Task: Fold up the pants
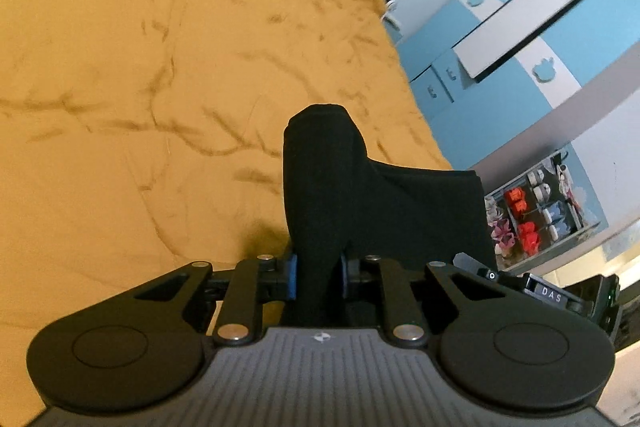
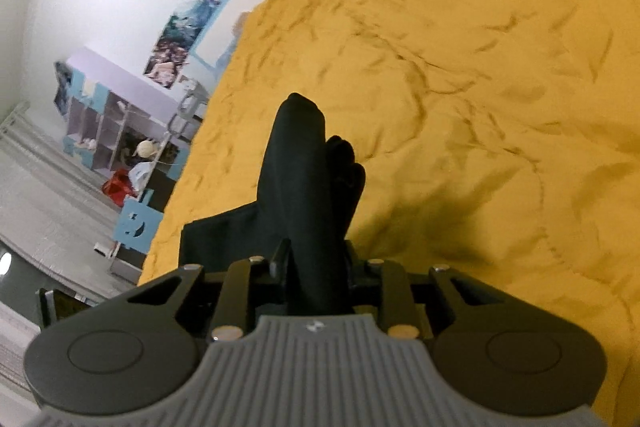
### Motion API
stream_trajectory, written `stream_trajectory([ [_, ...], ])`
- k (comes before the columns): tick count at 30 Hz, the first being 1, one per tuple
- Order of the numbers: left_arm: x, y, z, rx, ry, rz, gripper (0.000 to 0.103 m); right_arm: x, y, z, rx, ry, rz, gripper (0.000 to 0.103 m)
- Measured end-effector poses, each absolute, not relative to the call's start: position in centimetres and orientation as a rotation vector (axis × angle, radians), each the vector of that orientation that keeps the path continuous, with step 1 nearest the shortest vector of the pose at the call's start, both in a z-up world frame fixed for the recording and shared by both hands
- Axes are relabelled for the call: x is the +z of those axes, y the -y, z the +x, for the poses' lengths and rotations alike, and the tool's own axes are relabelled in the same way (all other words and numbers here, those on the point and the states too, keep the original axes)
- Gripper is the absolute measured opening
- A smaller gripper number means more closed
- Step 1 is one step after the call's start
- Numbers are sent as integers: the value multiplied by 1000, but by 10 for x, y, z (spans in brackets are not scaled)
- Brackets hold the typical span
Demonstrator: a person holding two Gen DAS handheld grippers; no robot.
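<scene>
The black pants [image 1: 320, 183] are held up over a mustard-yellow bedspread [image 1: 140, 67]. My left gripper [image 1: 317, 277] is shut on a bunched fold of the black cloth, which stands up between its blue-padded fingers and stretches off to the right. My right gripper [image 2: 316, 267] is shut on another bunched fold of the pants [image 2: 296, 179], which rises between its fingers and spreads down to the left. The rest of the garment is hidden below both grippers.
The wrinkled yellow bedspread [image 2: 480, 87] fills most of both views. Blue and white cabinets [image 1: 520, 39] and a shelf of small boxes [image 1: 532, 215] stand beyond the bed's edge. A shelf unit [image 2: 112, 123] and wall posters [image 2: 192, 15] are on the other side.
</scene>
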State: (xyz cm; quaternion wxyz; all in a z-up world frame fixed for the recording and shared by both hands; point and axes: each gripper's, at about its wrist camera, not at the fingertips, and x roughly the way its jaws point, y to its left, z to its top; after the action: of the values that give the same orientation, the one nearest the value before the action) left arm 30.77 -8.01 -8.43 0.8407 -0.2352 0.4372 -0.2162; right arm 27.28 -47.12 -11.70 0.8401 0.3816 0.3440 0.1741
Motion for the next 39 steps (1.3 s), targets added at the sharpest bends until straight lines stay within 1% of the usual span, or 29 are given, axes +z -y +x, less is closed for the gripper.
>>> stream_trajectory([
  [6,-49,51,280,-441,-846,-454,20,-93,444,261,457,-708,801,20],
  [12,-31,12,255,-394,-810,-447,20,-80,401,252,540,-721,782,20],
  [17,-27,-23,242,-344,-802,-450,20,-83,363,246,608,-783,797,19],
  [19,-34,-34,246,-333,-818,-449,20,-86,348,244,617,-811,786,19],
  [23,-65,-52,267,-344,-868,-486,20,-97,328,249,596,-866,754,19],
  [31,-115,-70,304,-341,-959,-528,20,-131,315,282,541,-949,761,19],
  [39,-139,-85,325,-324,-979,-599,20,-148,306,318,522,-978,748,19],
])
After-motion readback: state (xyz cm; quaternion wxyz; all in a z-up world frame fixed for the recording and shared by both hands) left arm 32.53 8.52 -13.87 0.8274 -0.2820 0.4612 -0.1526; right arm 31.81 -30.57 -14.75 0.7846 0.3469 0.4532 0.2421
